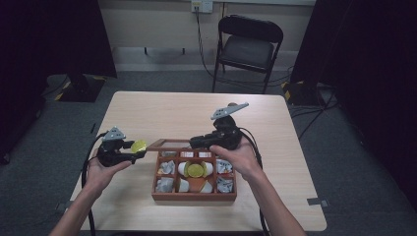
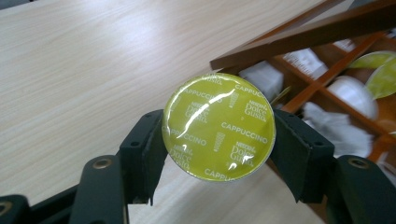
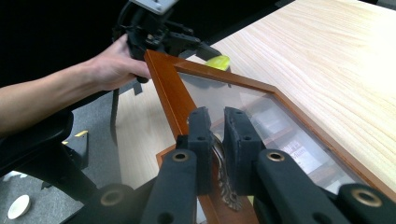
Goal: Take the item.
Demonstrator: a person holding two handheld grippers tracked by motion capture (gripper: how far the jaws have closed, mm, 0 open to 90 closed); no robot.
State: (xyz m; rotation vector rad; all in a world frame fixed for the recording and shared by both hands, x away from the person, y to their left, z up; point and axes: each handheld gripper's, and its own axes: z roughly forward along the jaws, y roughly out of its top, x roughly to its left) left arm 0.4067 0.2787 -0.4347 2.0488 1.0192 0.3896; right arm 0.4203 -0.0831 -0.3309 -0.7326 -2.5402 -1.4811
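Observation:
A wooden compartment box (image 1: 194,197) sits near the table's front edge. Its glass-paned lid (image 1: 167,144) is raised and points left. My right gripper (image 3: 218,119) is shut on the lid's metal handle (image 3: 223,179) and holds the lid (image 3: 168,88) up. My left gripper (image 2: 219,131) is shut on a yellow-green cappuccino capsule (image 2: 218,127), foil face toward the camera, just left of the lid's free edge (image 2: 303,37). In the high view that capsule (image 1: 138,146) is above the table, left of the box. A second green capsule (image 1: 195,170) lies in the box's middle compartment.
White capsules and grey packets fill the other compartments (image 1: 167,183). Bare tabletop (image 1: 162,113) stretches behind and beside the box. A black folding chair (image 1: 248,46) stands beyond the far edge, with dark curtains on both sides.

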